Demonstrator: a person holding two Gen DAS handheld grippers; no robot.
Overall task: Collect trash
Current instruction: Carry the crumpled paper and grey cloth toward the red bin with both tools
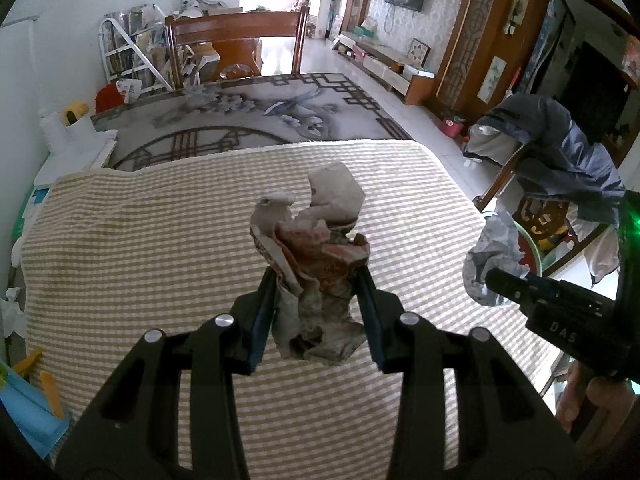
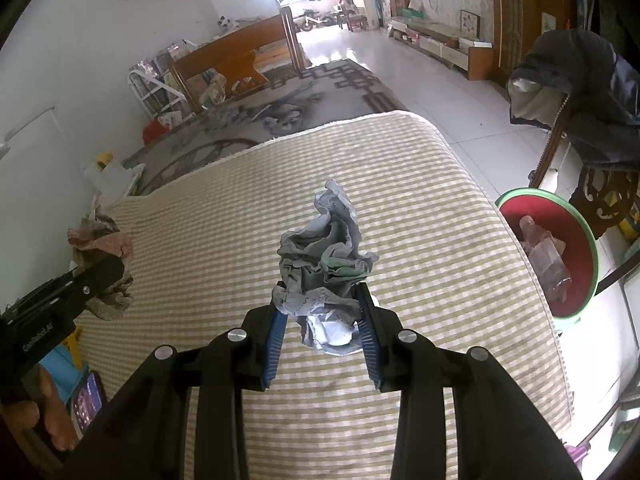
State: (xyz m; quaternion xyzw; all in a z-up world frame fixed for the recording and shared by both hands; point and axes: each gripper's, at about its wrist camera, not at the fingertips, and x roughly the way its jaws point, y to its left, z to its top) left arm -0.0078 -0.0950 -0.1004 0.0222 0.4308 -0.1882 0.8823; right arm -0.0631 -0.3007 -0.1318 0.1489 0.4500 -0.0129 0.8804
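Crumpled paper fills both grippers above a table draped in a beige-and-white striped cloth (image 1: 140,240), which serves as the landmark for everything else. Over the middle of that cloth, the left gripper (image 1: 318,276) has its blue-padded fingers (image 1: 262,320) closed narrowly on a reddish-brown and white paper wad (image 1: 316,256), lifted clear of the surface. To its right, nearer the cloth's right edge, the right gripper (image 2: 320,292) likewise pinches a grey-blue paper wad (image 2: 326,276) between its blue fingers (image 2: 276,336), also held up off the cloth. Just past the cloth's right edge, lower down by the floor, stands a red bin with a green rim (image 2: 520,196); a clear plastic bottle (image 2: 546,256) already lies inside it. Beyond the cloth's far edge the tabletop shows a grey floral pattern, with a wooden chair (image 1: 236,32) behind that. A dark jacket (image 1: 560,152) hangs on another chair beyond the bin. Judging by this, the picking-up stage looks finished for these two pieces, since no other loose trash shows on the striped cloth. What seems left is carrying both wads rightward over the bin and letting them drop in; neither wad is above it yet.
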